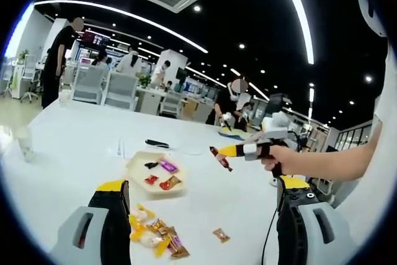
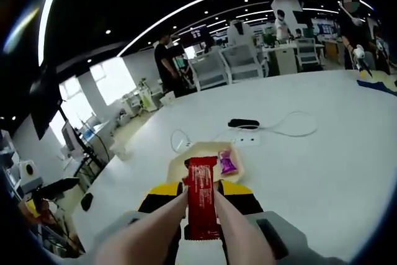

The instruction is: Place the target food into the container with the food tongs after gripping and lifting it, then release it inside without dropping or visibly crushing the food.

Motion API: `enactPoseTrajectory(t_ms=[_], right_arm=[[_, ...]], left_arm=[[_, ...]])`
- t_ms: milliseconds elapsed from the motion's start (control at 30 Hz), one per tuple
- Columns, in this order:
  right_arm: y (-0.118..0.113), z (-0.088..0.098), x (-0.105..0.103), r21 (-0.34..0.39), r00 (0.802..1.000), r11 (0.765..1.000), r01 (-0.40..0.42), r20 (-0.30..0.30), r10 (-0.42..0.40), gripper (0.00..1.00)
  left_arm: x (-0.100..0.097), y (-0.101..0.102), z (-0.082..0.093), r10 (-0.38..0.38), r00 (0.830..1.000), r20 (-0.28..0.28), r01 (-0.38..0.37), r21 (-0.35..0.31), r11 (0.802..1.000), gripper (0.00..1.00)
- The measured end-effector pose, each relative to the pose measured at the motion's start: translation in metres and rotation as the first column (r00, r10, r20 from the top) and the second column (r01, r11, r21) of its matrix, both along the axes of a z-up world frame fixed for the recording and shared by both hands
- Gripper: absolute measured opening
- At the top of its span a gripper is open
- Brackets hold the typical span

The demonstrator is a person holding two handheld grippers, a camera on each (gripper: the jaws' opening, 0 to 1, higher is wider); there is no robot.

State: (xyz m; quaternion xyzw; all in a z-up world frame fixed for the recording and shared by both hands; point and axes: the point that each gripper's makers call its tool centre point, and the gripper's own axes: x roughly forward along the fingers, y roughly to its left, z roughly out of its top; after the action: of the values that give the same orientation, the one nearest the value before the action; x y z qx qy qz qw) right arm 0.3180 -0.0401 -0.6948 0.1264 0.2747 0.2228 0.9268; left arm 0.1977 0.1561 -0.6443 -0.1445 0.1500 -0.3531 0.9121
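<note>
Red snack pkt (image 2: 201, 197) in right tool (image 2: 201, 200), above tray (image 2: 180, 164).

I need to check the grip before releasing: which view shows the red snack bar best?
The right gripper view: the red snack bar stands large and centred between that gripper's jaws, above the tray. The left gripper view shows it small and far, held at the right gripper tip over the table.
</note>
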Motion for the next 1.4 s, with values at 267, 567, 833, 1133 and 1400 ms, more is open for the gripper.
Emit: enactPoseTrajectory(t_ms=[267, 567, 833, 1133, 1400], right_arm=[[0.001, -0.003, 0.007, -0.009, 1.000, 1.000, -0.004, -0.009, 0.004, 0.22], [-0.013, 0.004, 0.017, 0.022, 0.999, 0.999, 0.041, 0.015, -0.041, 0.22], [-0.016, 0.004, 0.021, 0.027, 0.999, 0.998, 0.052, 0.012, -0.052, 0.22], [-0.015, 0.013, 0.028, 0.010, 0.999, 0.999, 0.036, 0.036, -0.036, 0.22], [-0.008, 0.020, 0.032, 0.008, 0.999, 1.000, 0.018, 0.047, -0.019, 0.22]], left_arm=[[0.005, -0.005, -0.001, -0.001, 1.000, -0.001, 0.001, 0.001, 1.000, 0.99], [0.002, -0.011, 0.000, -0.033, 0.999, -0.008, 0.033, 0.026, 0.999, 0.99], [0.002, -0.007, 0.003, -0.015, 1.000, -0.003, 0.015, 0.031, 0.999, 0.99], [-0.009, -0.014, 0.001, -0.038, 0.999, -0.012, 0.038, 0.032, 0.999, 0.99], [-0.015, -0.009, 0.001, -0.002, 1.000, -0.016, 0.002, 0.014, 1.000, 0.99]])
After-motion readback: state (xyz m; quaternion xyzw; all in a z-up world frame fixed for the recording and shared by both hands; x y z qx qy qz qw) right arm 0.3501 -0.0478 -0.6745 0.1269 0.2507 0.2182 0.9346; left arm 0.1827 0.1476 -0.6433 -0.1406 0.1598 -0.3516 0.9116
